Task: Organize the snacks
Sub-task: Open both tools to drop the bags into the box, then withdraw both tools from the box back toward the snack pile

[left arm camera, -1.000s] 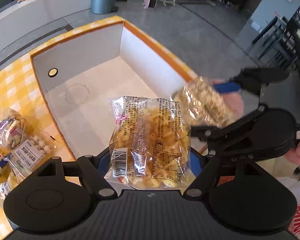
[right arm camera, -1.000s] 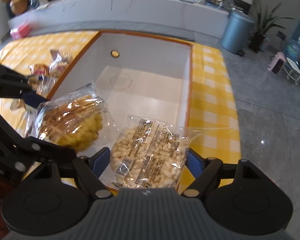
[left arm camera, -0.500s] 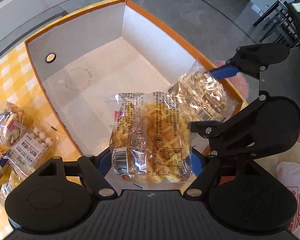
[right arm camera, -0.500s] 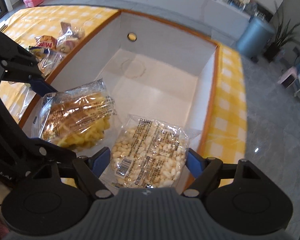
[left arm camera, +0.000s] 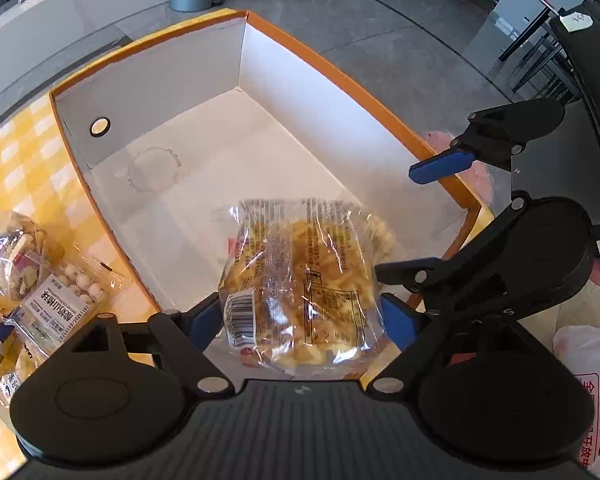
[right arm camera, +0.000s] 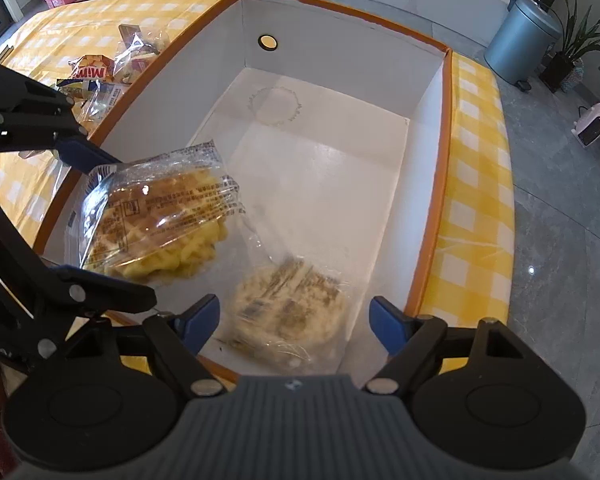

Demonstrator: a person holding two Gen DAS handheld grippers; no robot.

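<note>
Now both grippers over white box (left arm camera: 308, 92), jaws just opened wider. Left gripper (left arm camera: 300, 320): spread wide, yellow snack bag (left arm camera: 300, 280) between the fingers, pads apparently clear of wrapper; contact at 9 o'clock pad hard to judge. Right gripper (right arm camera: 292, 320): spread wide, pale snack bag (right arm camera: 288, 312) blurred below, released, on box floor at 6 o'clock; print unreadable. Pale bag mostly hidden behind yellow bag in left view. Loose snack packets (left arm camera: 40, 300) at 9 o'clock on checked tablecloth (right arm camera: 480, 168), partly cut off.

Checked table (right arm camera: 476, 184): box (right arm camera: 424, 72), snack packets (left arm camera: 56, 300).
</note>
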